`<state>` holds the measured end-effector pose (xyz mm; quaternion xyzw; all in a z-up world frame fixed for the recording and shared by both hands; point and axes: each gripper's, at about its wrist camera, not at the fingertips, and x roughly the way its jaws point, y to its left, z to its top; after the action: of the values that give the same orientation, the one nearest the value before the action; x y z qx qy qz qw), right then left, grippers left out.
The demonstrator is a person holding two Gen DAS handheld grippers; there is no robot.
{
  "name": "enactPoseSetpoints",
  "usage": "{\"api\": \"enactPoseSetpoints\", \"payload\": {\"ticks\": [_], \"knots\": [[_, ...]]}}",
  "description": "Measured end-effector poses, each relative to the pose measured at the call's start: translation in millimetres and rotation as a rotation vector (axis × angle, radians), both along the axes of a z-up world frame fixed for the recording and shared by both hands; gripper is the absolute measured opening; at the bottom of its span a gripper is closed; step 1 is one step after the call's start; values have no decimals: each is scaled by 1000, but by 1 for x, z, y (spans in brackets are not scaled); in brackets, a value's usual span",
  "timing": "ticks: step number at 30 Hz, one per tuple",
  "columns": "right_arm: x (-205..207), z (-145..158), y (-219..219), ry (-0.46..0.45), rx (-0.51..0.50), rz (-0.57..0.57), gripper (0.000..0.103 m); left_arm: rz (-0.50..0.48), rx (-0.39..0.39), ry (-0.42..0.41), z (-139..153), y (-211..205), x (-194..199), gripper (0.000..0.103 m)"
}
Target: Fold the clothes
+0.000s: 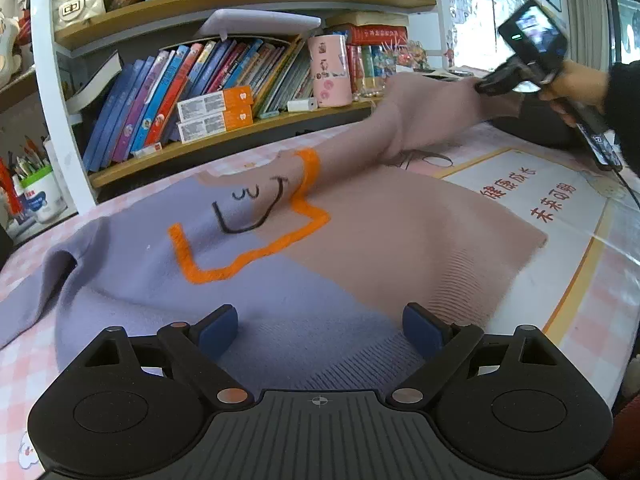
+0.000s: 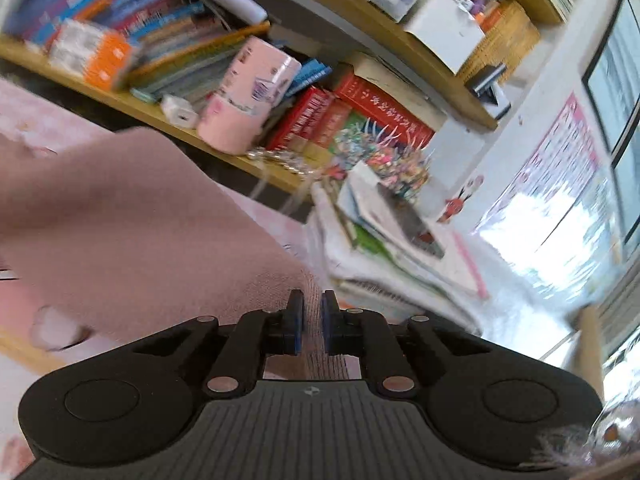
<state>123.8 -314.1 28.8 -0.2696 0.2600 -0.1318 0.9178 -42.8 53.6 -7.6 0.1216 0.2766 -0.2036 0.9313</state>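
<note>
A knit sweater (image 1: 248, 280), half lilac and half dusty pink with an orange outline and a black face drawn on it, lies spread on the table. My left gripper (image 1: 316, 326) hovers open just above its ribbed hem, nothing between the blue pads. The pink sleeve (image 1: 424, 116) is lifted off the table toward the far right, where my right gripper (image 1: 486, 86) pinches its cuff, a person's hand behind it. In the blurred right wrist view the pink sleeve (image 2: 132, 216) stretches away to the left, and the right gripper (image 2: 312, 320) is shut on its ribbed end.
A bookshelf (image 1: 224, 136) full of books runs along the far side of the table, with a pink canister (image 1: 330, 70) on it. A printed mat (image 1: 532, 204) covers the checked tablecloth to the right. A pile of books and papers (image 2: 384, 240) lies near the right gripper.
</note>
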Motion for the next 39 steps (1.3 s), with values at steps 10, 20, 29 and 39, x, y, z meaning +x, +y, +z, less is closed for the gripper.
{"api": "enactPoseSetpoints", "payload": {"ticks": [10, 20, 29, 39], "knots": [[39, -8, -15, -30, 92, -58, 28, 2, -16, 18, -1, 1, 3, 92], [-73, -19, 22, 236, 738, 339, 64, 39, -131, -28, 7, 20, -2, 92], [-144, -35, 47, 265, 739, 375, 57, 462, -158, -84, 32, 111, -12, 91], [-164, -43, 68, 218, 748, 398, 16, 502, -189, 38, 6, 121, -20, 54]]}}
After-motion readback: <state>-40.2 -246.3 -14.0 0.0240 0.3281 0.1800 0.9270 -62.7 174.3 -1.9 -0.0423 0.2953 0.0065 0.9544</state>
